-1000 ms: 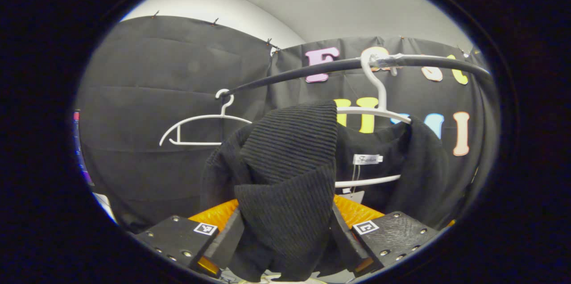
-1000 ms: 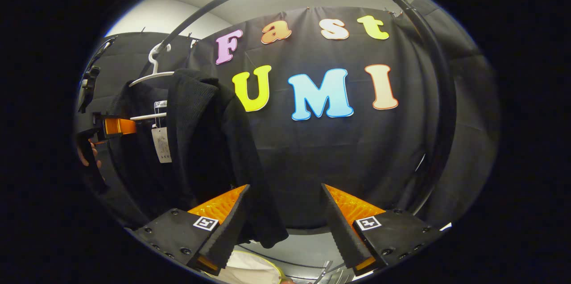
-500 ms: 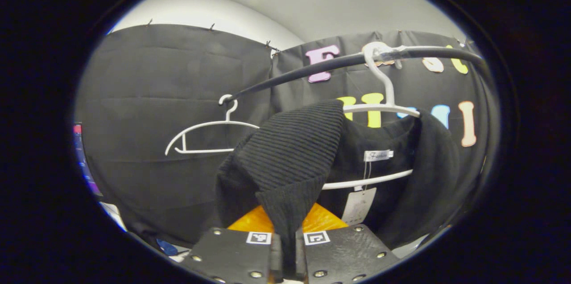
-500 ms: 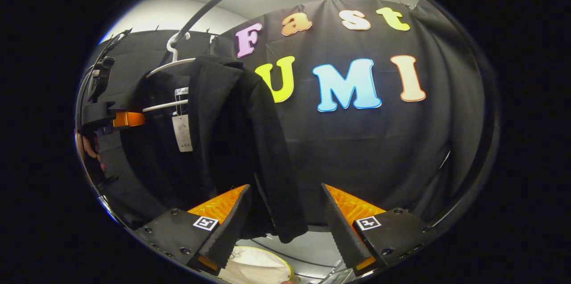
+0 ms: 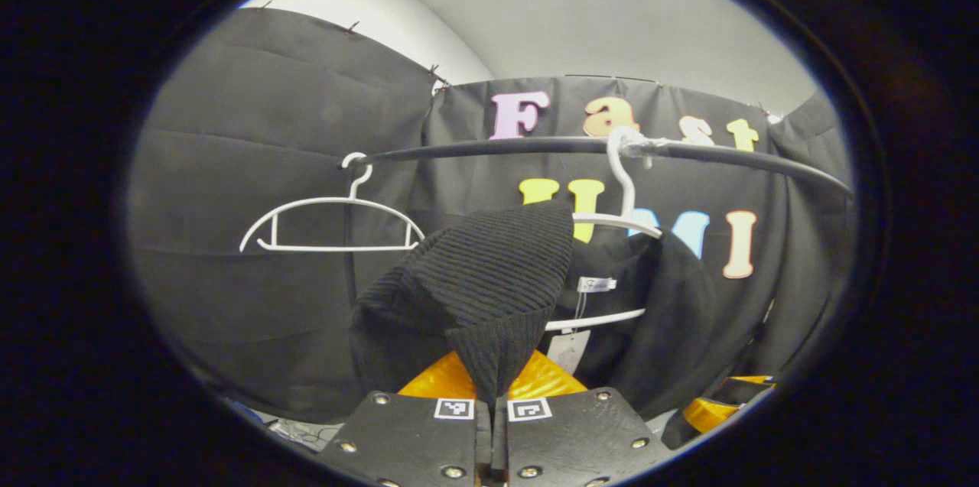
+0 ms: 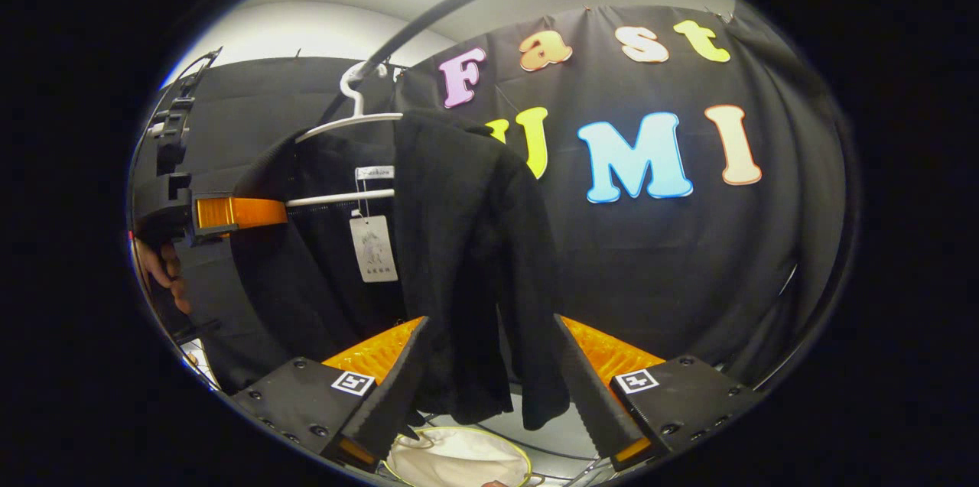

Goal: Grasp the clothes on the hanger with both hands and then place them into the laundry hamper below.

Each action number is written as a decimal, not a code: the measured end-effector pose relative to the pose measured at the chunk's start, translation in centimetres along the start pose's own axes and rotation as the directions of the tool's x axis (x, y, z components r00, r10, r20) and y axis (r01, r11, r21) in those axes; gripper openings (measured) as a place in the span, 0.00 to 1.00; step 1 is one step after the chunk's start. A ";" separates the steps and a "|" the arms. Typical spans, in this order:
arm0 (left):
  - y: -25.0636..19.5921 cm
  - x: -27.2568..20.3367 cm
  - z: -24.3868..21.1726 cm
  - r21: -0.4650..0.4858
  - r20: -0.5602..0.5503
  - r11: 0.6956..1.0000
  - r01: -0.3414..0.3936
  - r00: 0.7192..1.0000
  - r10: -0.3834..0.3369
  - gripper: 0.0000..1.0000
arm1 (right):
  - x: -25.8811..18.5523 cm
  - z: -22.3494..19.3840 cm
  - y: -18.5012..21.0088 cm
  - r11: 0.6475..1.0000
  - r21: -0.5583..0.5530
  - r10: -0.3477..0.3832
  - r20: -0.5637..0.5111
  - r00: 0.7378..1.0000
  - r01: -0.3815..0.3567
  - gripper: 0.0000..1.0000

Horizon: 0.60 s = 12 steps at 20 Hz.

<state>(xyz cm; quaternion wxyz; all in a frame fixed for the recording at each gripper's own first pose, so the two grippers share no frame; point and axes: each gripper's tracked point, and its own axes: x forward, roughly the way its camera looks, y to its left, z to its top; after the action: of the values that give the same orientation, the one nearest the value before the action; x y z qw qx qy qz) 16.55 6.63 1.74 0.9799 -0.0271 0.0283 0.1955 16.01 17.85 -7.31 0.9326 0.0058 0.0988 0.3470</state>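
In the left gripper view, the left gripper (image 5: 491,426) is pinching a fold of the black knit cardigan (image 5: 489,284) between its closed fingers, while the garment is hanging on a white hanger (image 5: 623,196) hooked over the black rail (image 5: 489,149), with a bare white hanger (image 5: 329,223) hanging farther along that rail. In the right gripper view, the right gripper (image 6: 489,395) is holding its fingers wide open on either side of the cardigan's hanging front panel, neither visibly pressing it, and the laundry hamper (image 6: 457,460) is sitting below the garment at the lower edge of the view.
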 end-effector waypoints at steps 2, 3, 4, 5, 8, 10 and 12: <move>-0.1 -0.8 0.9 -0.033 0.009 0.998 0.058 0.998 -0.058 0.02 | 0.6 1.6 1.2 1.000 -0.003 -0.001 0.025 1.000 0.001 0.93; -0.1 -1.0 1.3 -0.048 0.012 0.996 0.080 0.997 -0.080 0.02 | 1.1 2.6 1.7 1.000 -0.005 -0.001 0.045 0.999 0.001 0.93; -0.3 -1.2 1.5 -0.062 0.014 0.993 0.100 0.995 -0.099 0.02 | 1.8 3.3 2.1 1.000 -0.009 -0.005 0.061 0.998 0.005 0.93; -0.3 -1.4 1.9 -0.073 0.020 0.990 0.116 0.993 -0.115 0.02 | 2.4 4.0 2.3 1.000 -0.009 -0.011 0.069 0.998 0.011 0.93; -0.7 -1.5 2.4 -0.088 0.032 0.985 0.147 0.989 -0.145 0.02 | 4.8 5.5 3.8 1.000 0.009 0.010 0.067 0.998 -0.011 0.94; -0.6 -1.7 2.6 -0.087 0.037 0.984 0.156 0.988 -0.153 0.02 | 5.7 5.9 4.5 1.000 0.004 0.013 0.061 0.998 -0.013 0.94; -0.5 -1.7 2.7 -0.088 0.046 0.983 0.159 0.987 -0.155 0.01 | 6.3 6.4 5.1 1.000 -0.013 0.018 0.068 0.998 -0.017 0.98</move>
<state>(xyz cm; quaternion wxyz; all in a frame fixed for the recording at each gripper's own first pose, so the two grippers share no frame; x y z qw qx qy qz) 15.30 5.69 4.61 0.9904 -0.0702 -0.0018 0.1191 18.63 26.17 -1.73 0.9324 0.0126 0.0645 0.3555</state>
